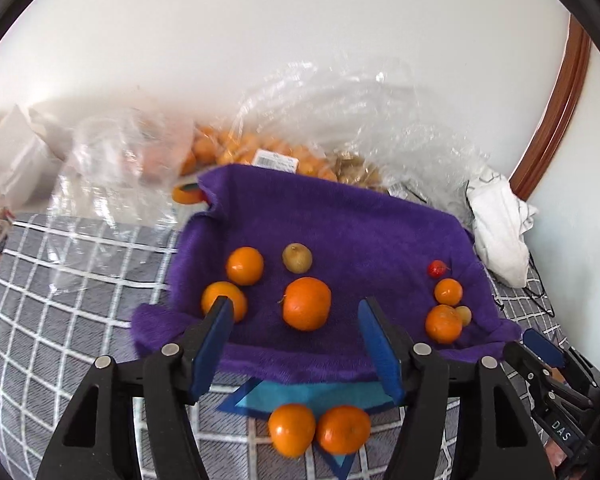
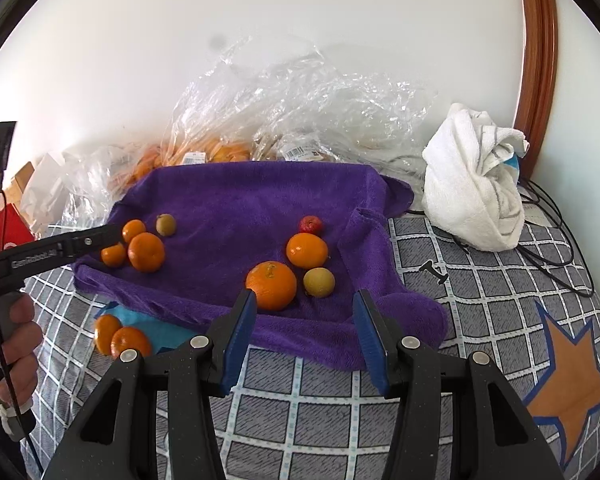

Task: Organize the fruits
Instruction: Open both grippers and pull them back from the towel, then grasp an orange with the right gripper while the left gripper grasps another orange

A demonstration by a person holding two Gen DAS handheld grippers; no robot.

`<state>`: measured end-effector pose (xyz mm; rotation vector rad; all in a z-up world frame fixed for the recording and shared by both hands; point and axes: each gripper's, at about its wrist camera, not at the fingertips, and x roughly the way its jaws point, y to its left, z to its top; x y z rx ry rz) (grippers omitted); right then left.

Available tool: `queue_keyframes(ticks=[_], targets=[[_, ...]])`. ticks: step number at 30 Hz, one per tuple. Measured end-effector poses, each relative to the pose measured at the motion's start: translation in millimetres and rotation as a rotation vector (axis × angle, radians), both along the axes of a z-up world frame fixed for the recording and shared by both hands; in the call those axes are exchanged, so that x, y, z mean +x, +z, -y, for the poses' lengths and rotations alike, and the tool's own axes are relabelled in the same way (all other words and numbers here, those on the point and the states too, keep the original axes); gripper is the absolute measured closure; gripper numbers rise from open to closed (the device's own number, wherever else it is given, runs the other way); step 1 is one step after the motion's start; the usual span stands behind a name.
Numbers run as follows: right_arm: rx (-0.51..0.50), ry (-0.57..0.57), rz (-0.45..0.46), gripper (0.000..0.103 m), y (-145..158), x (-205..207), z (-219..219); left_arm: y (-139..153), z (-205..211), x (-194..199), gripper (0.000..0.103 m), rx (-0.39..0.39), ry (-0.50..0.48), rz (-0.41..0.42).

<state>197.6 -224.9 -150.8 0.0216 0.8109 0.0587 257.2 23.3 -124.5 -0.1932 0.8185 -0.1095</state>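
A purple towel [image 1: 340, 220] on the bed holds several oranges, yellowish fruits and one small red fruit [image 1: 437, 269]. My left gripper [image 1: 294, 306] hovers open over a large orange [image 1: 307, 304]; the pads stand clear of it on both sides. Its left finger overlaps another orange [image 1: 224, 300] in the picture. Two oranges [image 1: 292, 430] lie off the towel on a blue star. My right gripper [image 2: 304, 300] is open above the towel's near edge, just short of an orange [image 2: 271, 286] and a yellow fruit [image 2: 319, 282]. Nothing is between its pads.
Clear plastic bags [image 2: 284, 92] with more oranges lie behind the towel, against the white wall. A bundled white cloth [image 2: 476, 184] and black cables [image 2: 552, 216] sit at the right. The bedspread [image 2: 480, 300] is grey check. A person's hand [image 2: 18, 340] holds the left gripper's handle.
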Motion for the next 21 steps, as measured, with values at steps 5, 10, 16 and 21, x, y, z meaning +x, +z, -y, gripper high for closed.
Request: queue_keyframes(ticks=[5,10,16,21], targets=[[0.036,0.032,-0.008,0.05,-2.9,-14.8,-17.2,-1.6,-23.3,-30.2,0.038,0.018,0.049,0.006],[0.061,0.106,-0.048,0.05,-21.7,-19.9,-48.6,-19.8,-54.3,-61.9,0.038,0.032,0.117,-0.015],[0.075,0.201,-0.087,0.05,-42.7,-16.0,-88.8,-41.9,-83.0,-75.7,0.038,0.032,0.177,-0.047],[0.084,0.259,-0.118,0.051,-52.7,-9.5,-111.9,-49.2,-99.7,-75.9,0.038,0.001,0.184,-0.059]])
